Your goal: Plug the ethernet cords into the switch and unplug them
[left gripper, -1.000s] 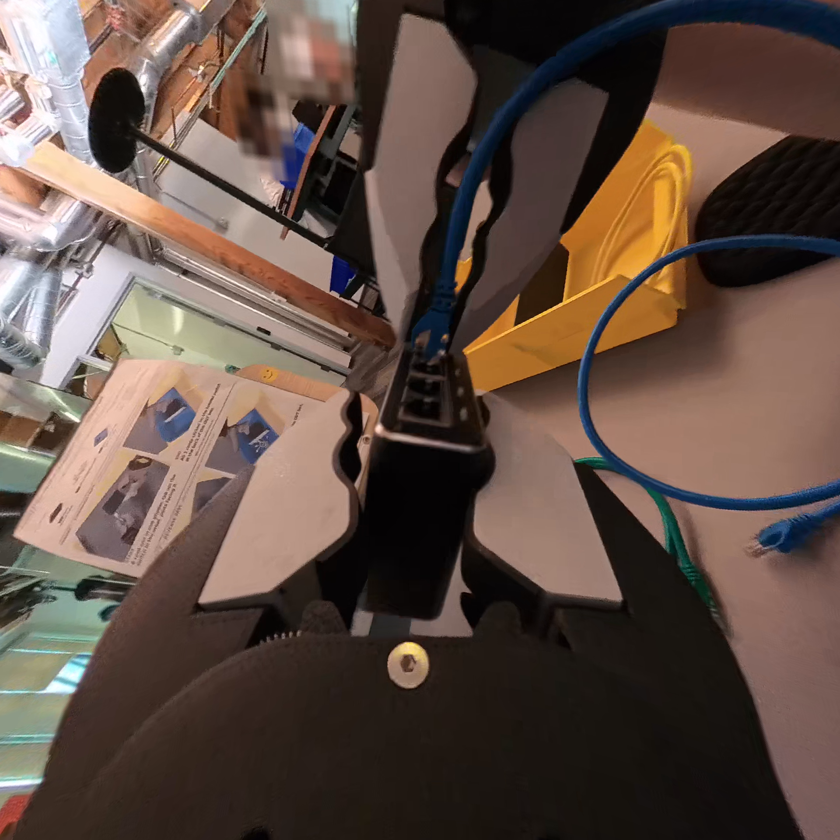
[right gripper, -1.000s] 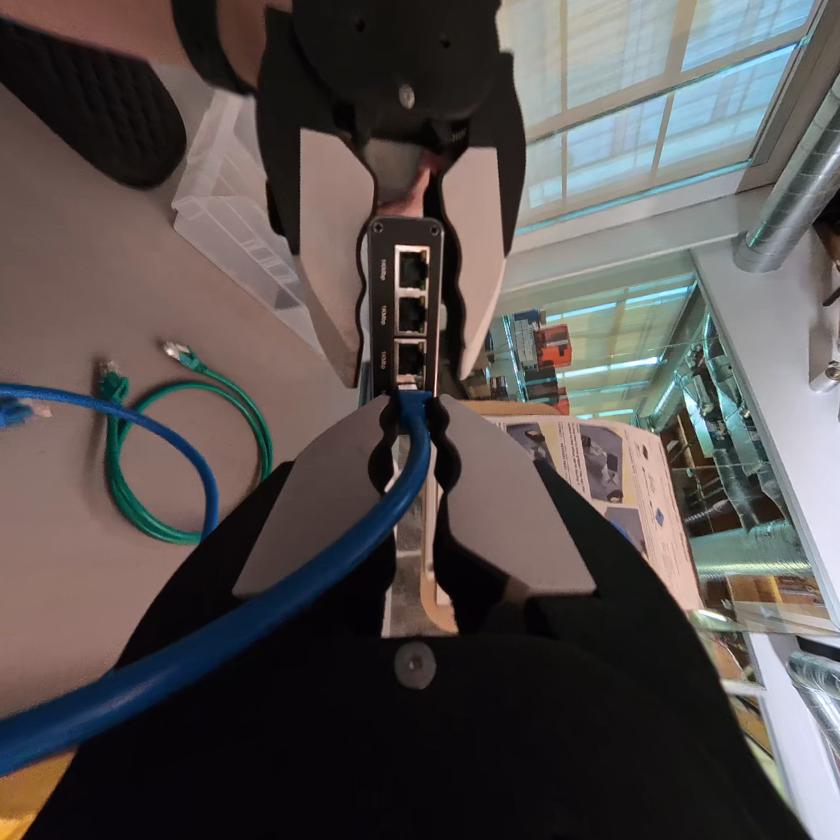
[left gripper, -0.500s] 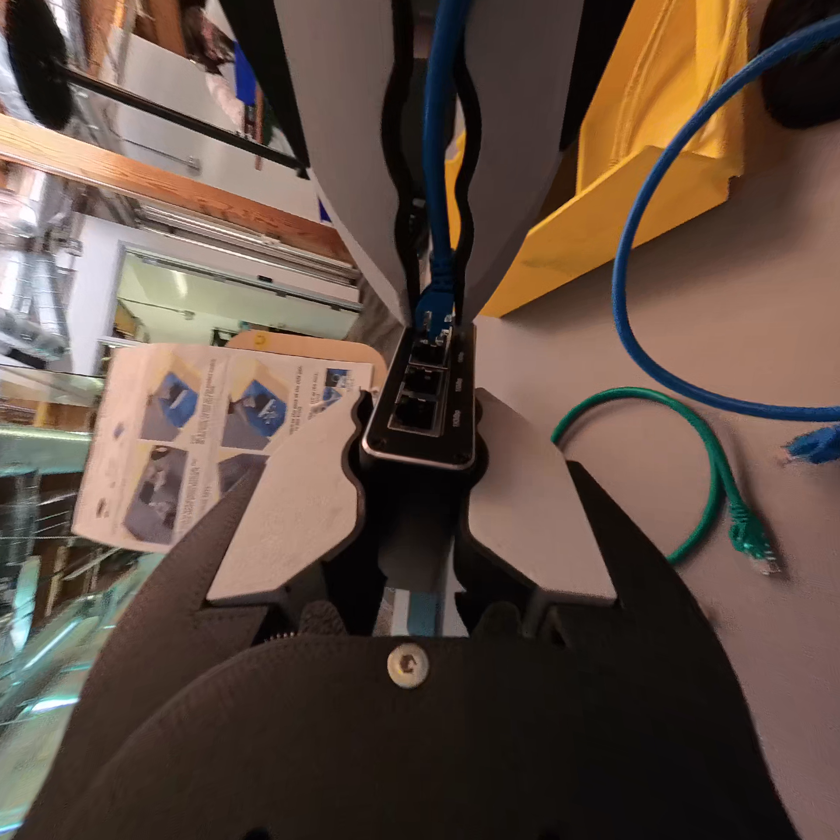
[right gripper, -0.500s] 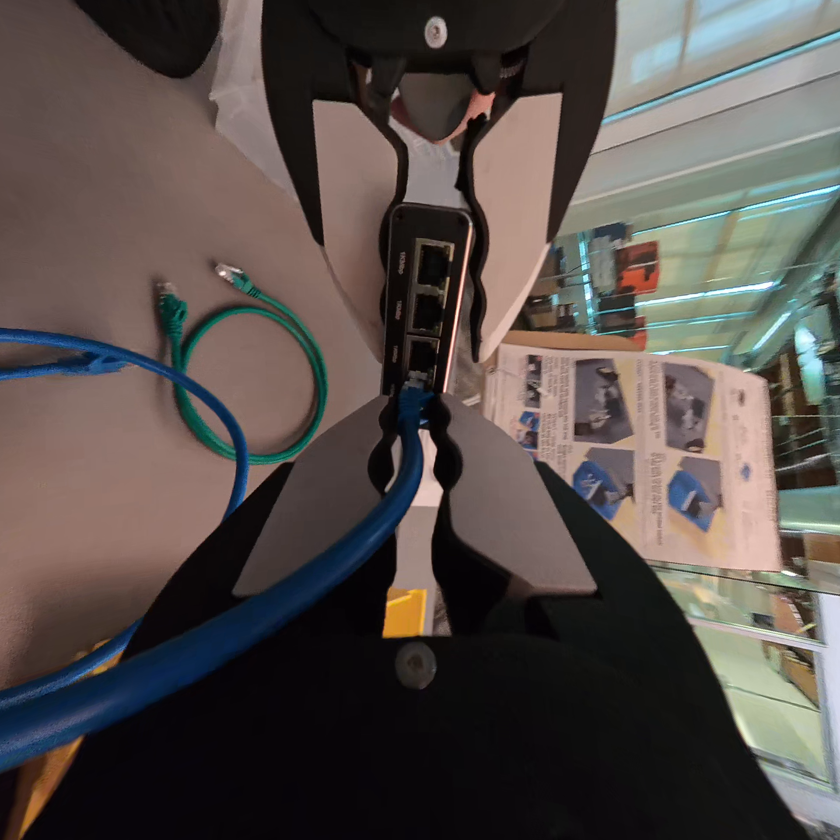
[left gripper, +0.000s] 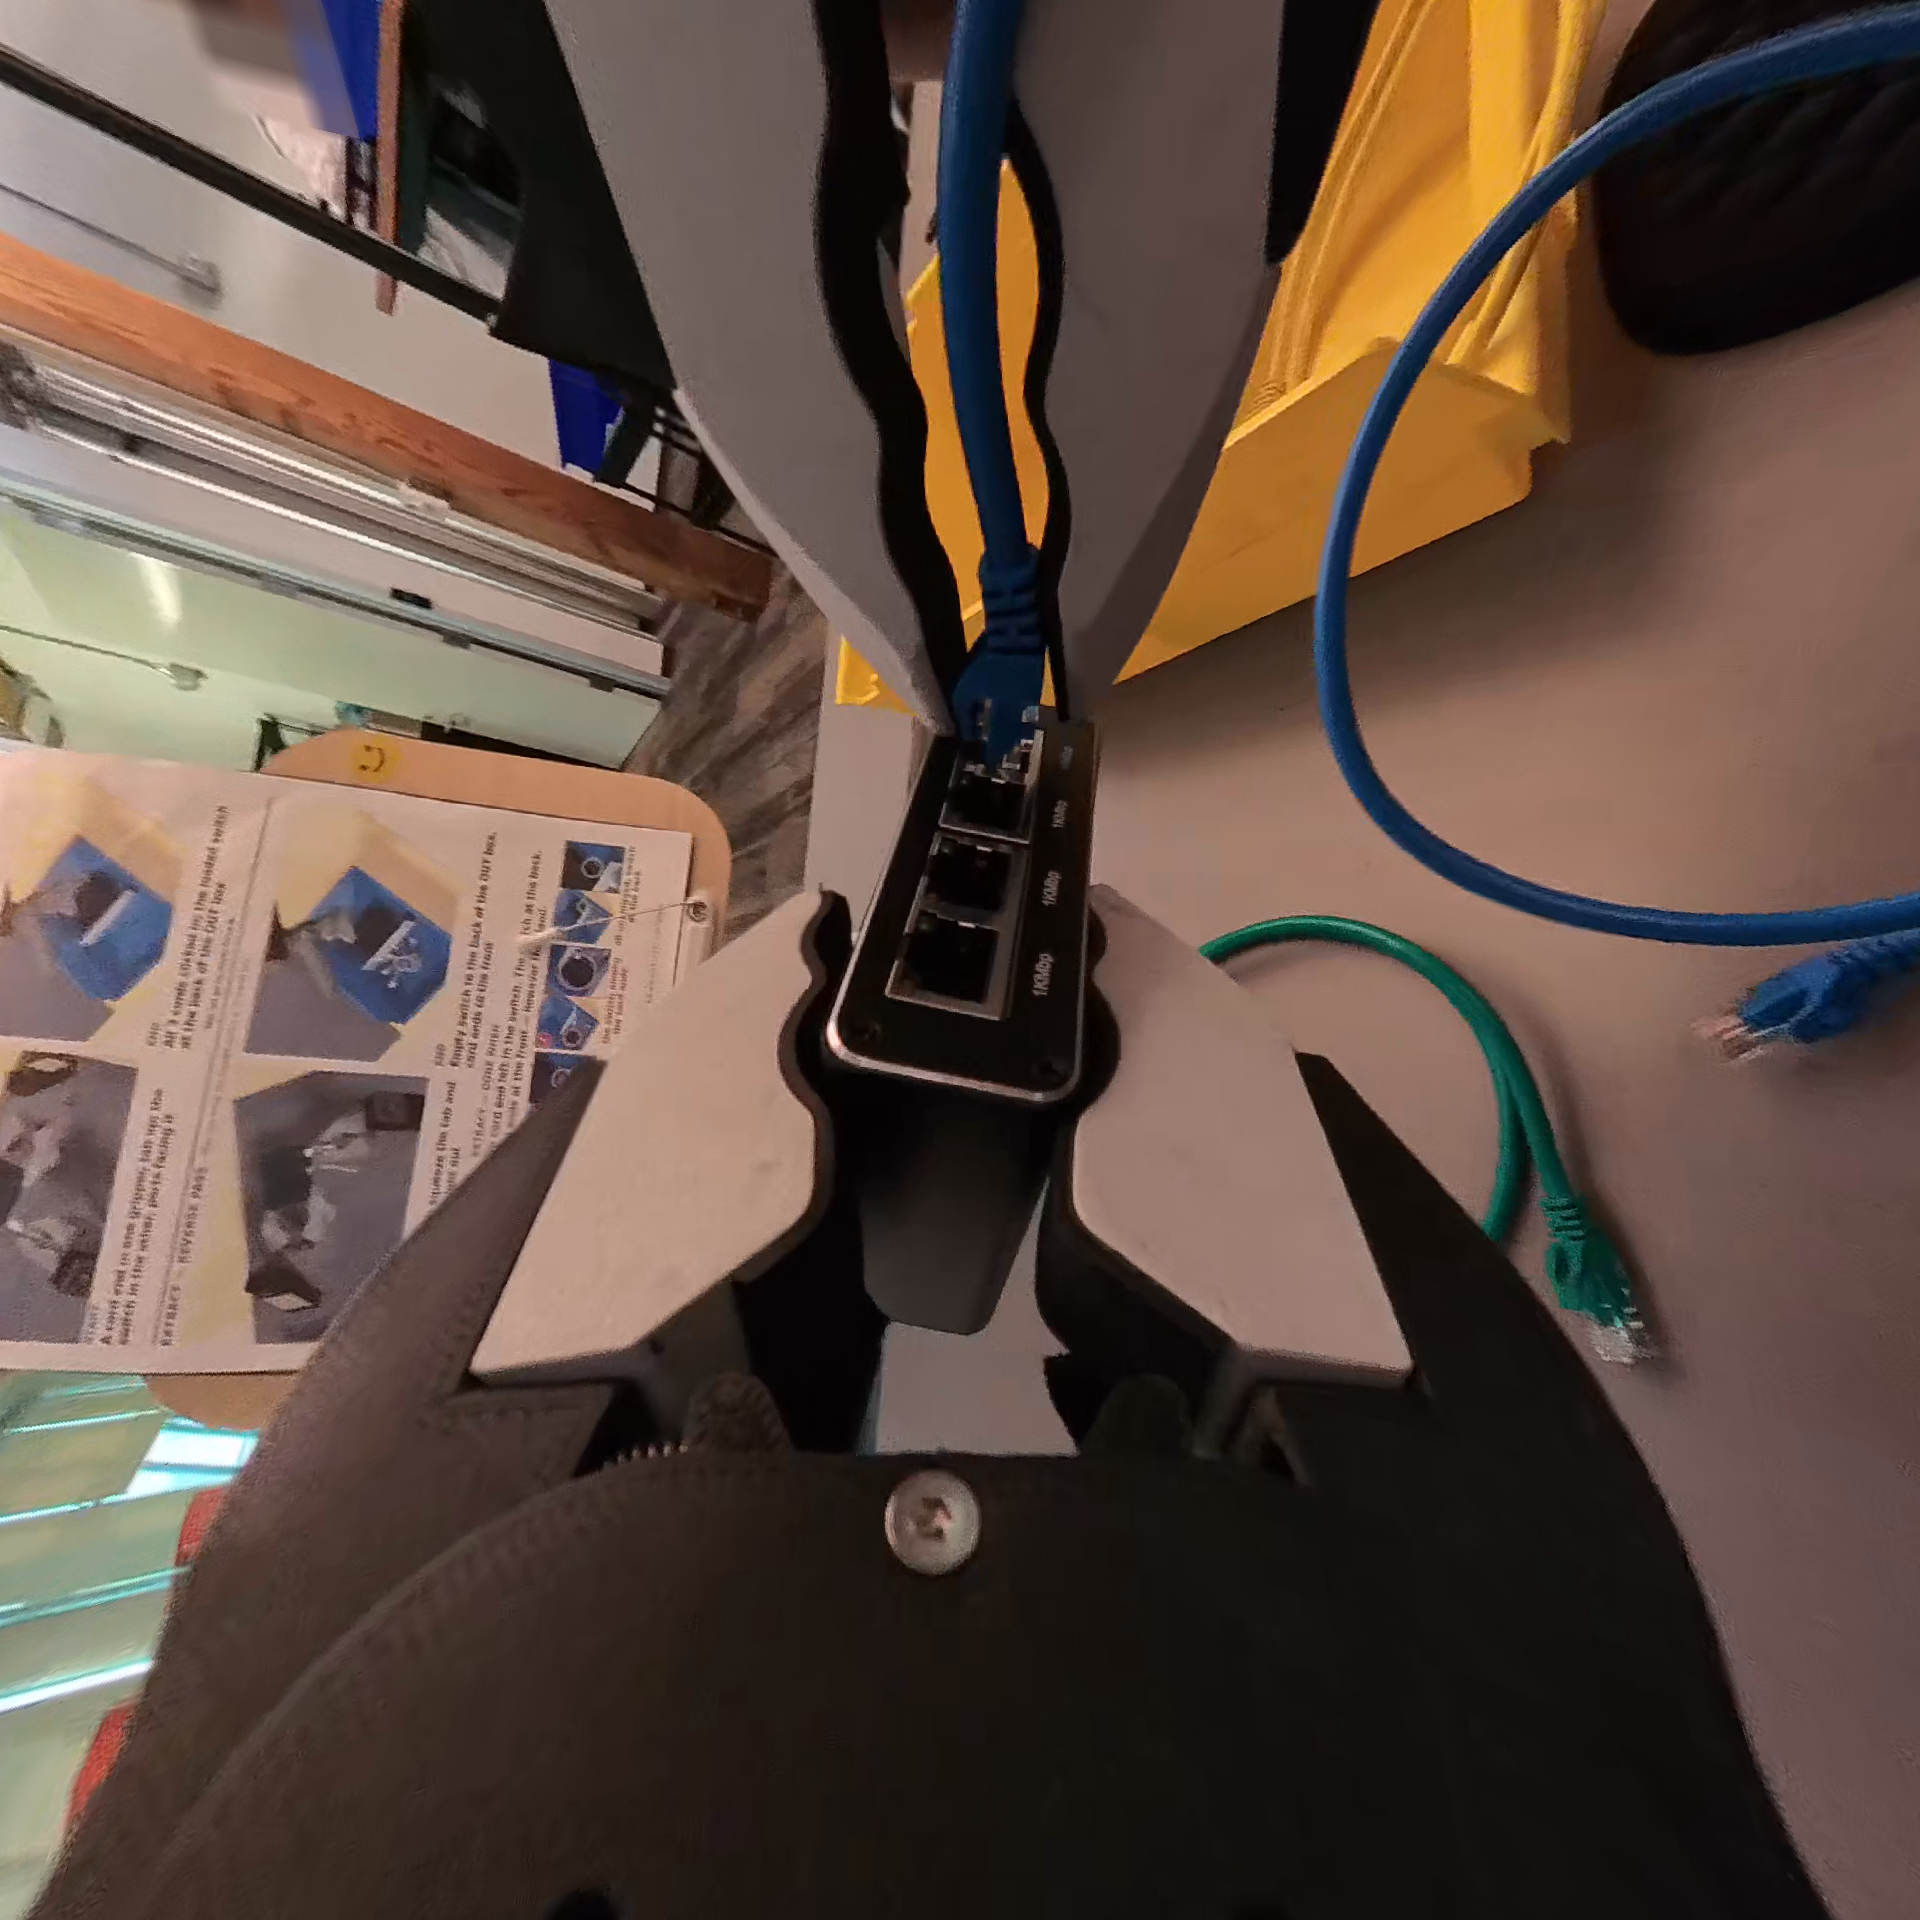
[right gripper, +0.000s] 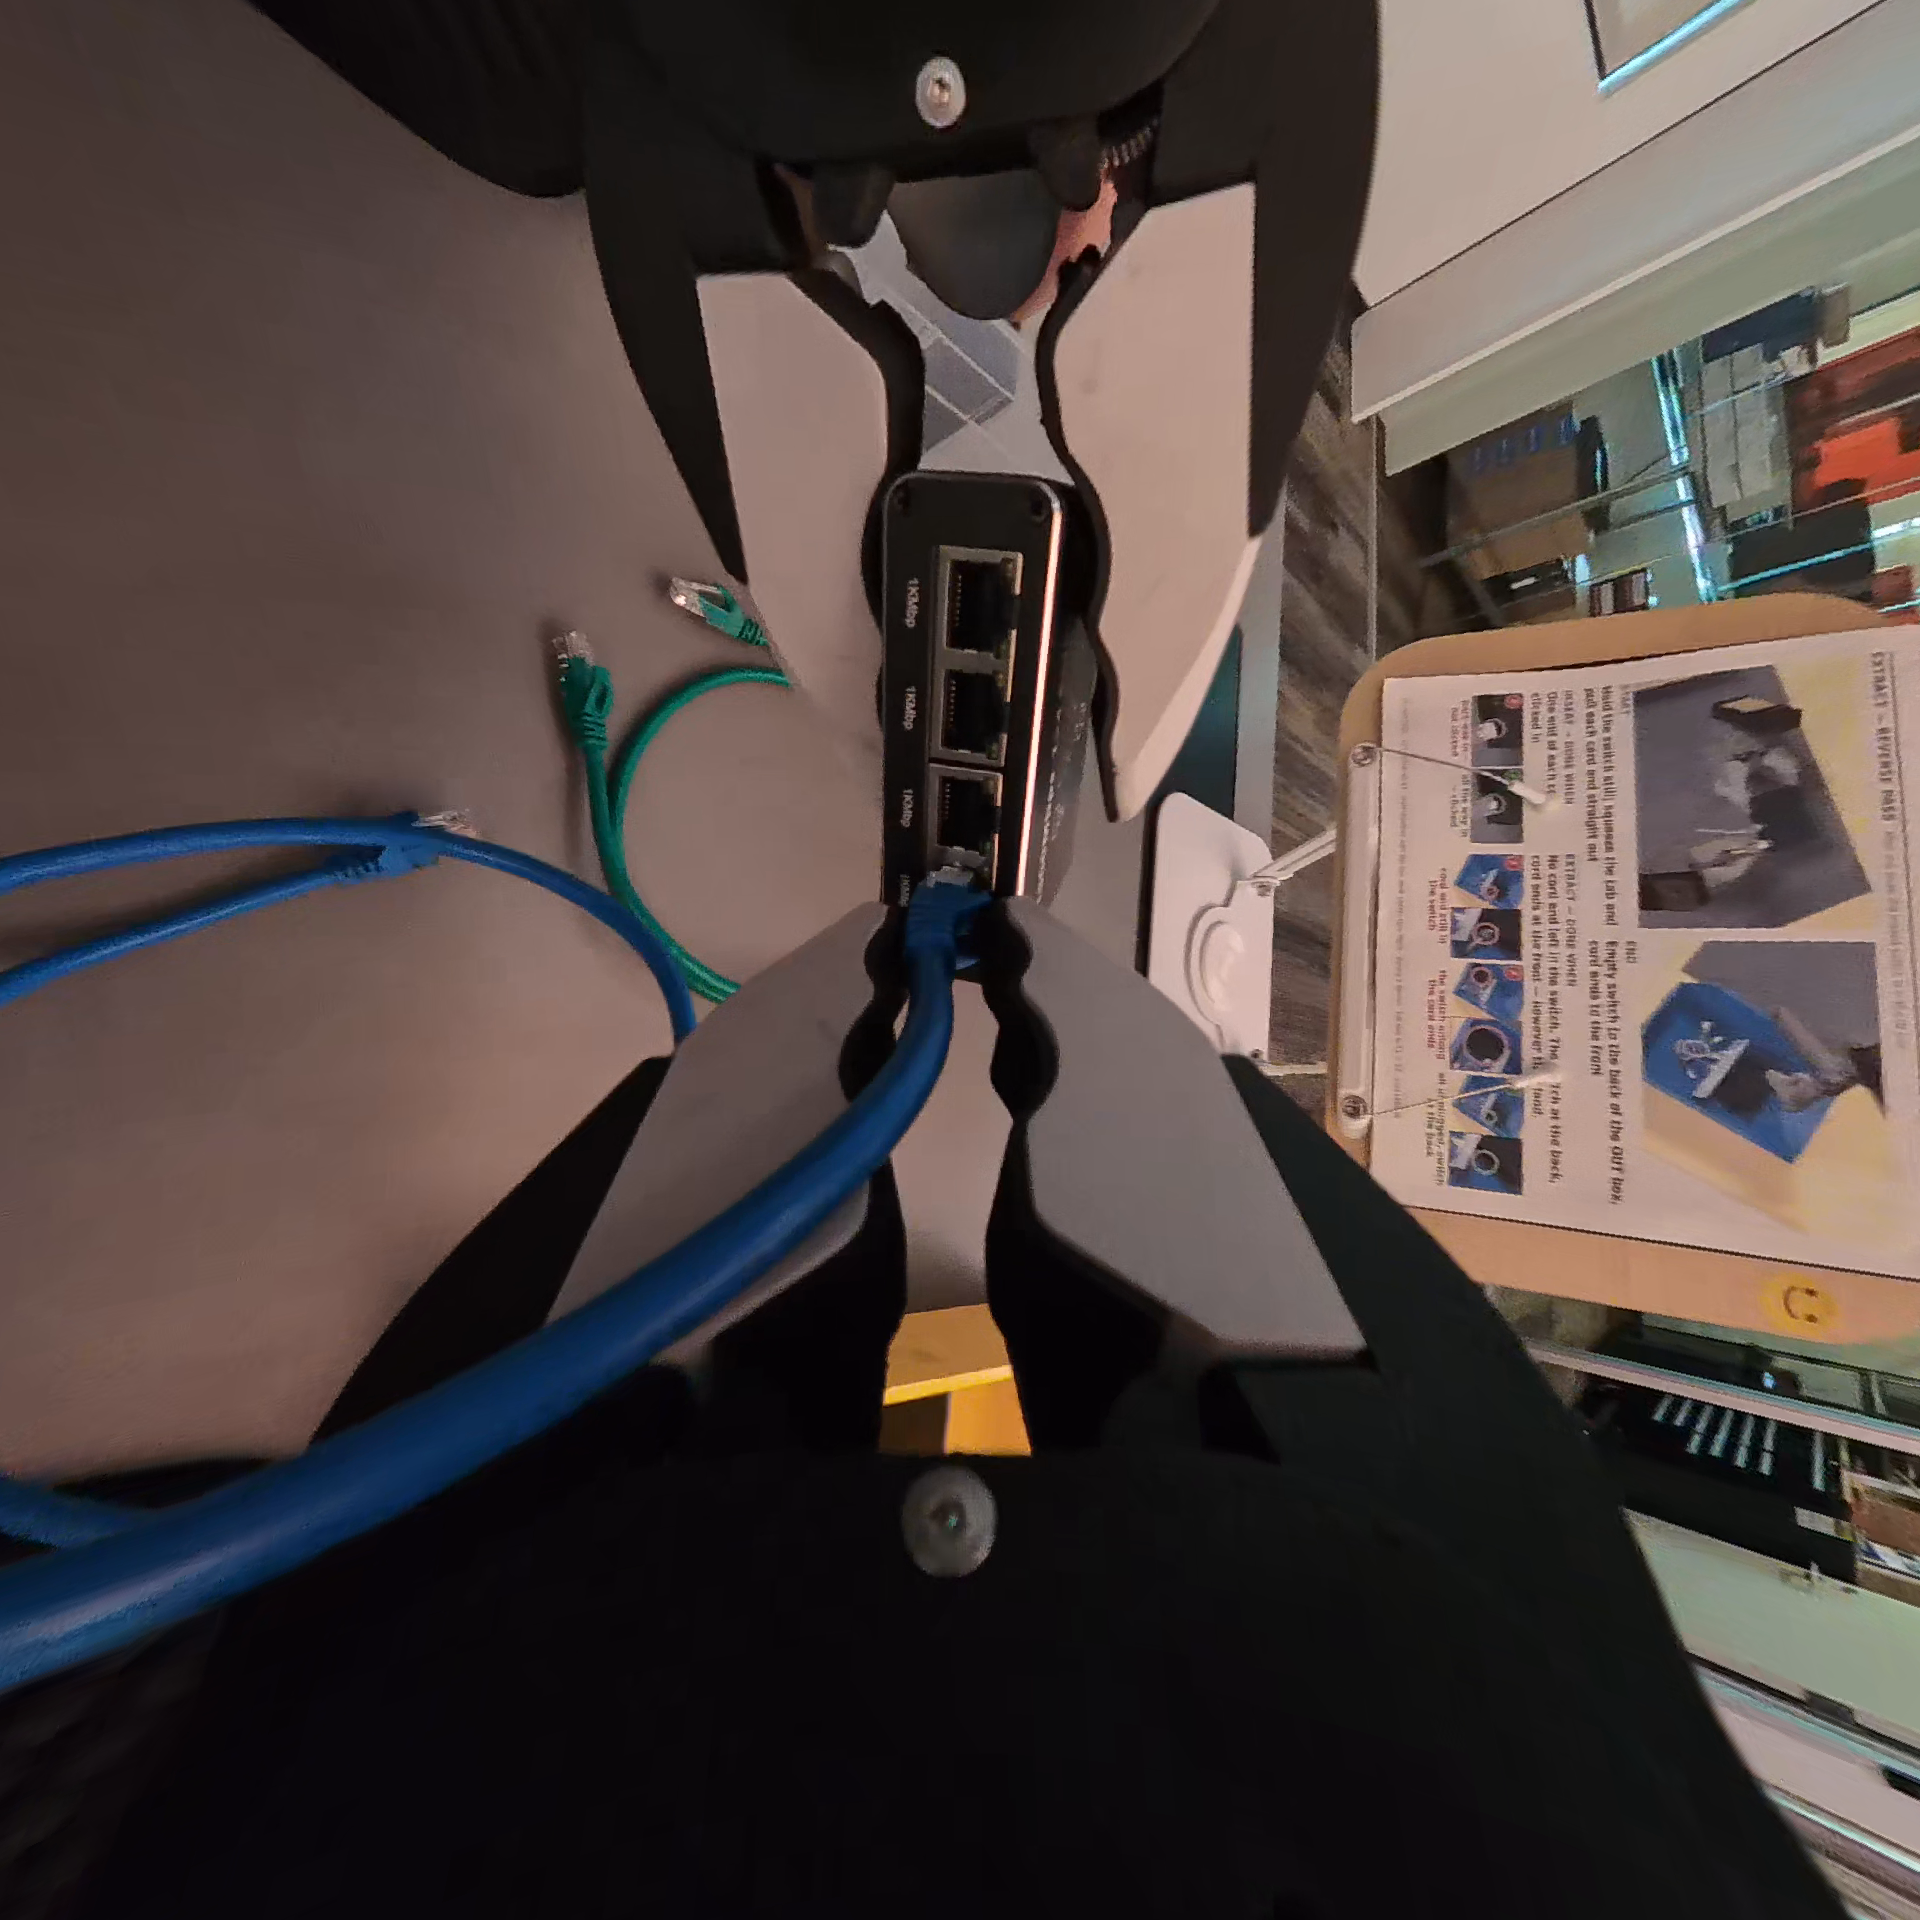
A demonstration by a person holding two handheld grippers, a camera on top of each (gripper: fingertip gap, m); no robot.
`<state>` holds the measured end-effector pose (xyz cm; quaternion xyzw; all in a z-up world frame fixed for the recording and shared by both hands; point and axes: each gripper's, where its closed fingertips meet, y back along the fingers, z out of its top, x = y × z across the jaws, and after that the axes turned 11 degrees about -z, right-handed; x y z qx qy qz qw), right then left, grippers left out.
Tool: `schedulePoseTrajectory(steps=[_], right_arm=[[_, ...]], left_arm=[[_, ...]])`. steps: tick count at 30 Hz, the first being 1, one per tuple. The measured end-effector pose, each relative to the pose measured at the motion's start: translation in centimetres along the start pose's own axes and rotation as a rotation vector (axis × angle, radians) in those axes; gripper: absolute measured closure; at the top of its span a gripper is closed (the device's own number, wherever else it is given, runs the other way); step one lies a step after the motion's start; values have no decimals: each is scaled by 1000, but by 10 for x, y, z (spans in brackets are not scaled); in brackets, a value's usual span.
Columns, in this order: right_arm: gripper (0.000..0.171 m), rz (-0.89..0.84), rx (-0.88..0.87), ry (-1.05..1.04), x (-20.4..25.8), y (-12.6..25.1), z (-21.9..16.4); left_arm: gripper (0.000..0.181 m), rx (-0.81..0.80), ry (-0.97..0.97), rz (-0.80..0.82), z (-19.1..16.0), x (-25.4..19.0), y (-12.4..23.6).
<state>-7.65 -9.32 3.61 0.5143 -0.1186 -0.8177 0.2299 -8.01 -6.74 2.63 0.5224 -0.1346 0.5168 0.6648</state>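
Note:
My left gripper (left gripper: 956, 966) is shut on a black ethernet switch (left gripper: 966, 935) and holds it above the grey table with its row of ports facing up. My right gripper (right gripper: 940, 914) is shut on the plug of a blue cord (right gripper: 727, 1195). That plug (left gripper: 997, 686) sits at the port at the far end of the switch (right gripper: 966, 686); how deep it is seated I cannot tell. The three nearer ports are empty. The cord's other end (left gripper: 1808, 1003) lies loose on the table. A green cord (left gripper: 1507, 1081) lies coiled on the table, both plugs free (right gripper: 587, 686).
A yellow bin (left gripper: 1382, 416) stands on the grey table (left gripper: 1558, 727) behind the switch. A black padded object (left gripper: 1766, 187) lies beyond it. A printed instruction sheet on a wooden board (right gripper: 1662, 935) stands off the table's edge. Only a small space, under 4 cm, lies between the two pairs of fingers.
Both grippers have swung together with the switch and blue plug still held; the views have tilted down toward the table. The plug stays at the end port.

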Motion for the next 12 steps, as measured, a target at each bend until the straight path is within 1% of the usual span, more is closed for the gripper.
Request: schedulePoseTrajectory(steps=[6, 12], right_arm=[[157, 4, 49, -6, 2, -6, -6], [157, -4, 39, -10, 1, -3, -4]], left_arm=[[140, -10, 54, -39, -7, -2, -7], [140, -46, 85, -53, -7, -1, -7]])
